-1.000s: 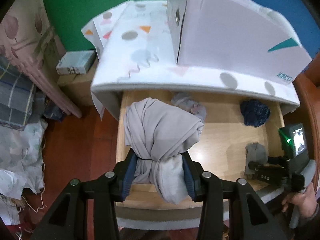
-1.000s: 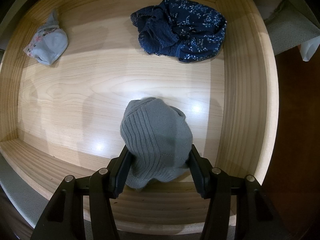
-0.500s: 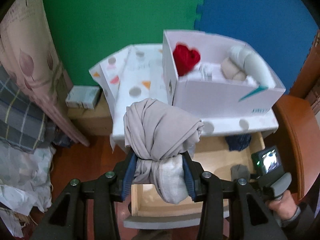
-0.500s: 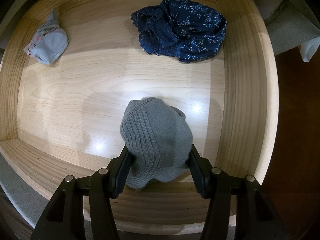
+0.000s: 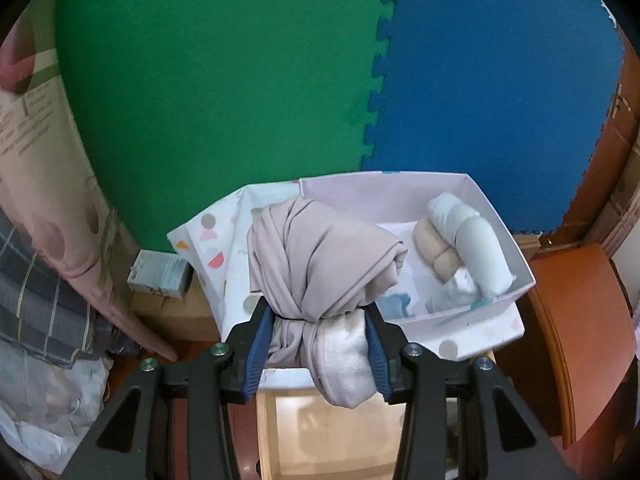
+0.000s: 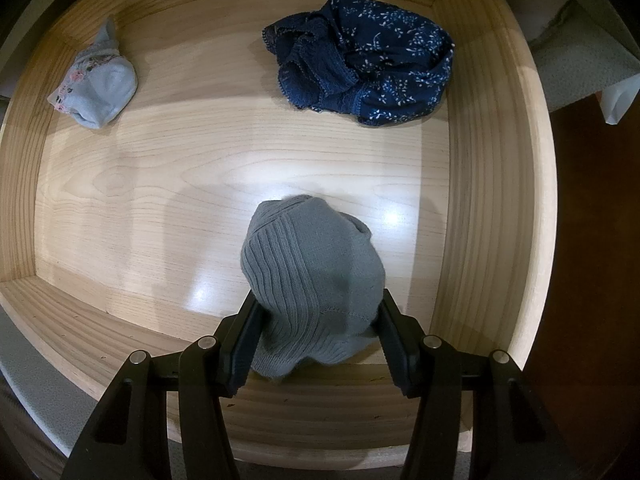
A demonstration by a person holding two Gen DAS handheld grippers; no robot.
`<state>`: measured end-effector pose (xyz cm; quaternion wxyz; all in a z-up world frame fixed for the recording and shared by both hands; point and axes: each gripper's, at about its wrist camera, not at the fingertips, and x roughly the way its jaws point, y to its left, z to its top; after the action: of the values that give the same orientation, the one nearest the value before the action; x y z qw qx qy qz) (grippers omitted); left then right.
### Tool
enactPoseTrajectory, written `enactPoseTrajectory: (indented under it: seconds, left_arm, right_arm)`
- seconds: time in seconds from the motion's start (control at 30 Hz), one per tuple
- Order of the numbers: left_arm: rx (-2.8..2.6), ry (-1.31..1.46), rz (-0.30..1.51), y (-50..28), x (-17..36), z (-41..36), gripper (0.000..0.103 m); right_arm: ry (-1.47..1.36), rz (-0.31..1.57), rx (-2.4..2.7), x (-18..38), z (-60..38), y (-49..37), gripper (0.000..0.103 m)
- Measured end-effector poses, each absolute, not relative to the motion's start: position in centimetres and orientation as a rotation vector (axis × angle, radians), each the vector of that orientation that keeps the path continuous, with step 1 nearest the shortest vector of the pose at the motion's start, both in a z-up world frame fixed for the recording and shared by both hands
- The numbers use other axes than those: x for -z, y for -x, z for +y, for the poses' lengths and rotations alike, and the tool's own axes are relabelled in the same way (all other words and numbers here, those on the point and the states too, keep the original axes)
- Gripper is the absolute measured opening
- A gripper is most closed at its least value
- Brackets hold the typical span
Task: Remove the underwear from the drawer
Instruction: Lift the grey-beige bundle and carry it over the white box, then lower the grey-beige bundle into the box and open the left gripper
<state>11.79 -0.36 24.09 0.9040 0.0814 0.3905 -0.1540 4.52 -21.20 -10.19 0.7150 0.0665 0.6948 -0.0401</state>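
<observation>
My left gripper (image 5: 318, 350) is shut on a beige bundled pair of underwear (image 5: 316, 264), held high above the open wooden drawer (image 5: 268, 432) and in front of the white box (image 5: 516, 256). My right gripper (image 6: 316, 332) points straight down into the drawer (image 6: 480, 184) and is shut on a grey ribbed pair of underwear (image 6: 312, 268) near the drawer's front wall. On the drawer floor lie a dark blue flowered pair (image 6: 360, 60) at the back right and a light blue pair (image 6: 98, 84) at the back left.
The white box holds rolled white (image 5: 476, 240) and tan (image 5: 434, 248) items and stands on a patterned white cabinet top (image 5: 224, 240). Green and blue foam mats cover the wall behind. Piled fabric (image 5: 36, 292) lies left, a small box (image 5: 160, 274) beside the cabinet, brown wooden furniture (image 5: 580, 320) right.
My left gripper has risen with the beige underwear, from just above the drawer to the level of the white box, whose inside now shows. The right gripper and its grey underwear have stayed still.
</observation>
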Motion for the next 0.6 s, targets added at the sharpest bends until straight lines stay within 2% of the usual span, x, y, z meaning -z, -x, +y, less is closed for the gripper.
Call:
enactPoseTrajectory:
  seconds: [0.27,0.6]
  left_arm:
    - [0.325,-0.215,0.821,-14.6,-22.9,-4.1,0.044]
    - [0.329,-0.259,0.921,-17.7,-17.9,-7.5,0.044]
  right_arm:
    - [-0.149,1.538,0.089,10.2,-21.2,-4.6,0.051]
    - [-0.153,1.535,0.090,10.2,-21.4,-4.8,0.051]
